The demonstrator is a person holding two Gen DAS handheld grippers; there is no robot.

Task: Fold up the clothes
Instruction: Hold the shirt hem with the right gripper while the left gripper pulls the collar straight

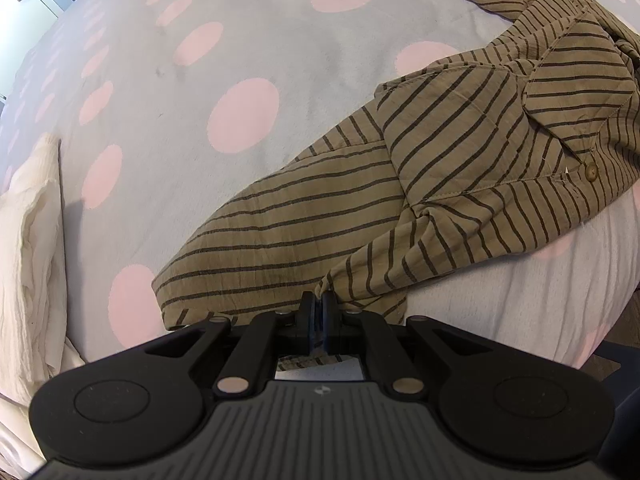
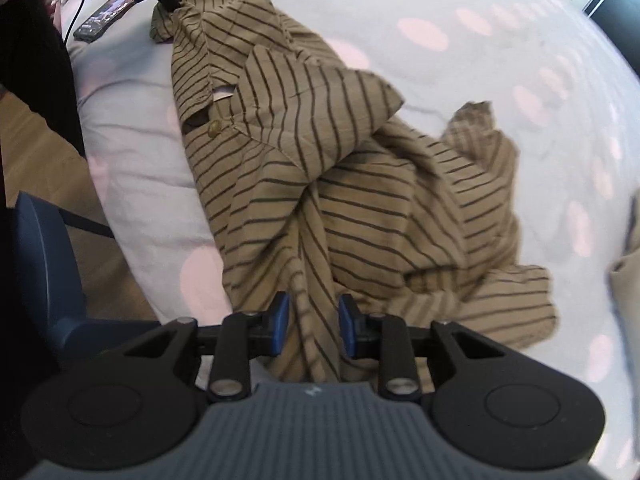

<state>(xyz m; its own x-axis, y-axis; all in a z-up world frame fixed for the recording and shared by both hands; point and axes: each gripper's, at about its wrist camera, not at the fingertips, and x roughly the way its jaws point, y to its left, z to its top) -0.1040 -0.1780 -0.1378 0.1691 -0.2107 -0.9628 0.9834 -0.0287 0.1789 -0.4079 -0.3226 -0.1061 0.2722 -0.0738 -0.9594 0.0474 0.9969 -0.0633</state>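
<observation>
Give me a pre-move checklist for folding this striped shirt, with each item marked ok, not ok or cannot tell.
1. Left gripper shut on a corner of the tan, dark-striped cotton shirt: ok.
2. Right gripper gripping: not ok; its blue pads stand apart, with shirt cloth between them.
3. Shirt flat: not ok, bunched and creased.
4. Grey bedspread with pink dots free beside the shirt: ok.
5. Sleeves laid out: cannot tell.

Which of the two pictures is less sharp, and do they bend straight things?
The right wrist view is softer: the striped shirt smears toward its far edge. The left wrist view is crisp on the shirt. Both fisheye views curve the dotted bedspread strongly; light is soft, without glare.
</observation>
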